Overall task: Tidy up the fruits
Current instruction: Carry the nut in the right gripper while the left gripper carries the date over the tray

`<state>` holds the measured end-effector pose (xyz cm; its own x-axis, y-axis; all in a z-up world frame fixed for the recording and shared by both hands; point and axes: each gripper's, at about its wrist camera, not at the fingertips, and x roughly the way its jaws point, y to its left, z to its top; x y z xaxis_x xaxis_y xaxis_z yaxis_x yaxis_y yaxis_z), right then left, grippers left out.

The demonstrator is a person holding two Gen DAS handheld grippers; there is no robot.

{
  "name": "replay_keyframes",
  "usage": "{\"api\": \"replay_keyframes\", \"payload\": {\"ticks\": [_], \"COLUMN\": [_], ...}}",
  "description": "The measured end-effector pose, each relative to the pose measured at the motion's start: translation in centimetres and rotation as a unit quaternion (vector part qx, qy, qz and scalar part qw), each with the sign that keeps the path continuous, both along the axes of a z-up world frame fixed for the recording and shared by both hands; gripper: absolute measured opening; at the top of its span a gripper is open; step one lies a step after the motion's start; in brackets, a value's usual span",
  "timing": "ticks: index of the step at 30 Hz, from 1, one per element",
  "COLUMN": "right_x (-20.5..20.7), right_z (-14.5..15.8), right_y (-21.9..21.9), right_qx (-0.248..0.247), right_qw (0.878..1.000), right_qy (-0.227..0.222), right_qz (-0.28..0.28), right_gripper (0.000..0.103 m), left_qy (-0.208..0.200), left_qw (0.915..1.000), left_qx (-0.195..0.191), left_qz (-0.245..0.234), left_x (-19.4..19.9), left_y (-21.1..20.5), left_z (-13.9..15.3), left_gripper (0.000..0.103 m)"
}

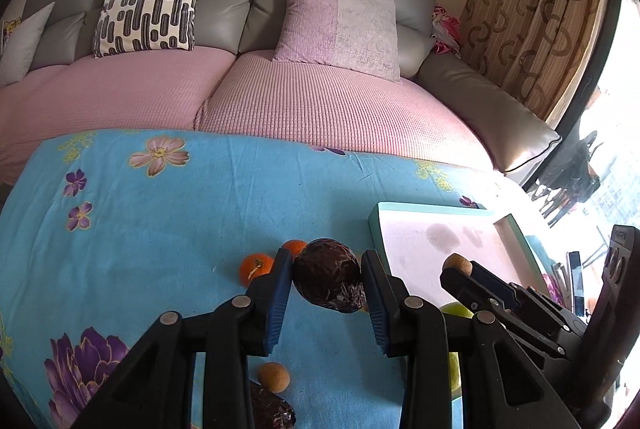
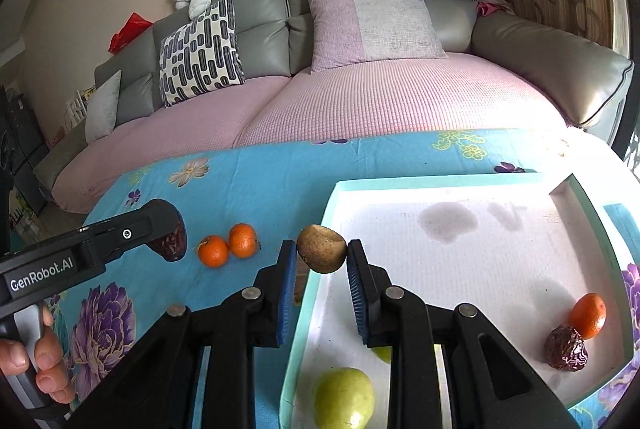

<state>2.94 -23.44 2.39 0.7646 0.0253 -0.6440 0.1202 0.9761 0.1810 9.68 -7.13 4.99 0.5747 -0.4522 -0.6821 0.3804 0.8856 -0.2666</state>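
The right gripper (image 2: 322, 269) grips a small brown fruit (image 2: 321, 249) above the near-left edge of the white tray (image 2: 440, 185). To place it well, carry it forward and right over bare tray floor, lower, then release. The left gripper (image 1: 326, 281) clamps a dark wrinkled fruit (image 1: 328, 279) above the blue cloth (image 1: 200, 189), two oranges (image 1: 256, 268) just beyond its left finger. Both grippers point forward, tilted downward.

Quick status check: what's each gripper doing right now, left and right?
Left gripper: shut on a dark wrinkled fruit, held above the blue cloth.
Right gripper: shut on a small brown fruit, at the tray edge.
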Motion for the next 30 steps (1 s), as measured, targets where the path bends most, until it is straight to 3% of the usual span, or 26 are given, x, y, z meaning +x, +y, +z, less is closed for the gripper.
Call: {"api": "replay_keyframes", "payload": {"ticks": [17, 23, 30], "right_x": [-2.9, -3.6, -3.7], "right_z": [0.2, -0.2, -1.3], "right_y": [-8.5, -10.4, -12.0], "right_qx": [-0.001, -0.008, -0.021], "right_qw": [0.995, 0.992, 0.987], "right_qy": [0.008, 0.019, 0.044], "right_qz": [-0.099, -0.128, -0.152], "right_gripper": [0.027, 0.027, 0.027], "left_qy": [-0.001, -0.004, 0.010], "left_qw": [0.9951, 0.9921, 0.9858], "left_qx": [0.075, 0.086, 0.120], "left_qz": [-0.063, -0.091, -0.117], "left_x": [-2.2, -1.8, -0.6], "left_y": [-7.4, -10.7, -14.8], "left_z": [-1.3, -0.8, -2.3], "left_gripper": [0.038, 0.038, 0.038]}}
